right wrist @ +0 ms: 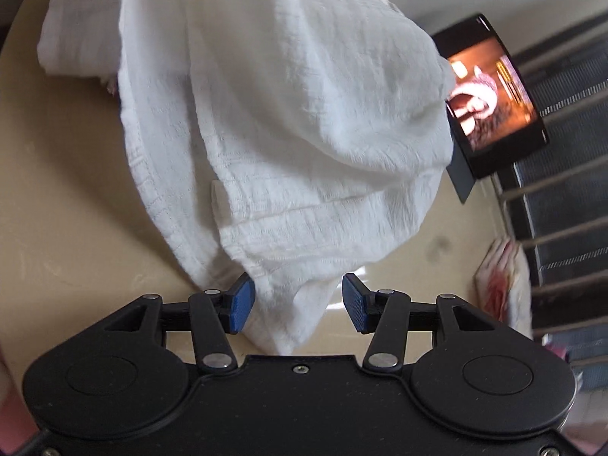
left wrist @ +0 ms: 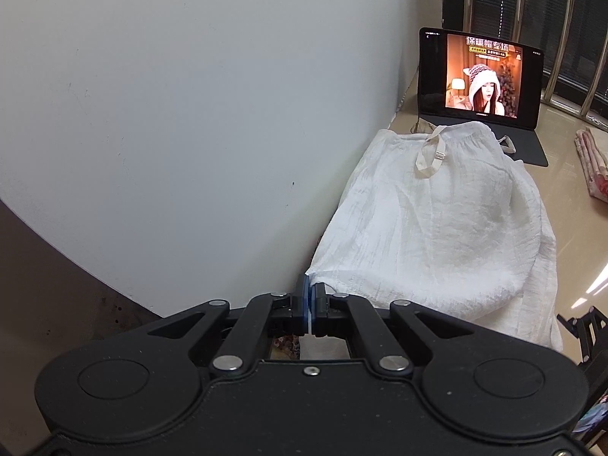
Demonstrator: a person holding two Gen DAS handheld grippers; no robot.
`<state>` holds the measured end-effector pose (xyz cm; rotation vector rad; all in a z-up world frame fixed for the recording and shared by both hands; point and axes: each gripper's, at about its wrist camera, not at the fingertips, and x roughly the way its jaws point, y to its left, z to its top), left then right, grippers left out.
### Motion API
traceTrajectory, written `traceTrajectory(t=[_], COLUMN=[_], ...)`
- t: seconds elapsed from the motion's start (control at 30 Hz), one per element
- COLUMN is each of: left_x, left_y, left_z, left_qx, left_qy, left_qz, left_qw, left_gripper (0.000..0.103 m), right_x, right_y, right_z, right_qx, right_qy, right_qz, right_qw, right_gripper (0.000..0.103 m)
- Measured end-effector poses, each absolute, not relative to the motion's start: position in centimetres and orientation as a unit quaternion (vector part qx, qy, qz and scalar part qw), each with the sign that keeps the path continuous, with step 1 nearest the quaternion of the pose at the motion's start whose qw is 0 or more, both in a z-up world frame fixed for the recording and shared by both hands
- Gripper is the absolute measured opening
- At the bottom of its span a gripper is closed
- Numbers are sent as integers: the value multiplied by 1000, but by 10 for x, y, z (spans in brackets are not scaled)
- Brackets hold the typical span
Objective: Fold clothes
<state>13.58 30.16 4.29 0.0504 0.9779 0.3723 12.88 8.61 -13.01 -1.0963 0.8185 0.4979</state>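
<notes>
Left tool [left wrist: 309,296] pinched tight on the white garment [left wrist: 437,220] corner – cloth stretches ahead of it; right tool [right wrist: 298,302] spread wide, a hem fold between its pads, ungripped

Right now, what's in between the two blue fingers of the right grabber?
A hanging corner of the white dress lies between the open right gripper pads, touching the left-hand one; the right wrist view shows this.

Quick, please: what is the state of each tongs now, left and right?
Left tongs: closed, pinching the hem corner of the white crinkled cotton dress.
Right tongs: open, dress fabric hanging between the blue pads, not gripped.
</notes>
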Motion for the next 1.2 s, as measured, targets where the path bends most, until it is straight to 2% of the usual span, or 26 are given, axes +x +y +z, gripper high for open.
traceTrajectory(t=[0.17, 0.23, 0.3, 0.33, 0.37, 0.47, 0.53, 0.7, 0.97, 1.1, 1.2], left_x=[134, 133, 133, 133, 133, 130, 128, 125, 126, 120, 113], left_y=[303, 303, 303, 302, 301, 295, 290, 275, 217, 191, 171], left_z=[37, 34, 30, 28, 27, 34, 41, 105, 243, 294, 322], left_qx=[33, 37, 47, 55, 63, 95, 118, 140, 150, 143, 147], left_qy=[474, 477, 479, 480, 481, 483, 484, 472, 457, 469, 477], left_qz=[181, 182, 183, 183, 182, 172, 164, 145, 70, 43, 19], left_qw=[861, 859, 857, 856, 855, 853, 852, 858, 874, 870, 867], left_gripper=[1, 1, 1, 1, 1, 0, 0, 0, 0, 0, 0], right_x=[120, 120, 126, 131, 136, 161, 168, 159, 145, 138, 119], right_y=[91, 89, 81, 76, 69, 26, -10, -88, -212, -274, -303], right_z=[-140, -139, -131, -124, -117, -77, -43, 50, 199, 273, 313], right_qx=[-580, -586, -549, -520, -489, -314, -228, -130, 31, 111, 129], right_qy=[281, 281, 317, 338, 358, 442, 462, 469, 467, 459, 456], right_qz=[217, 230, 253, 259, 260, 231, 189, 126, 23, -29, -52], right_qw=[733, 724, 731, 741, 752, 808, 836, 864, 884, 881, 879], right_gripper=[53, 47, 10, 2, 0, 0, 0, 0, 0, 0, 0])
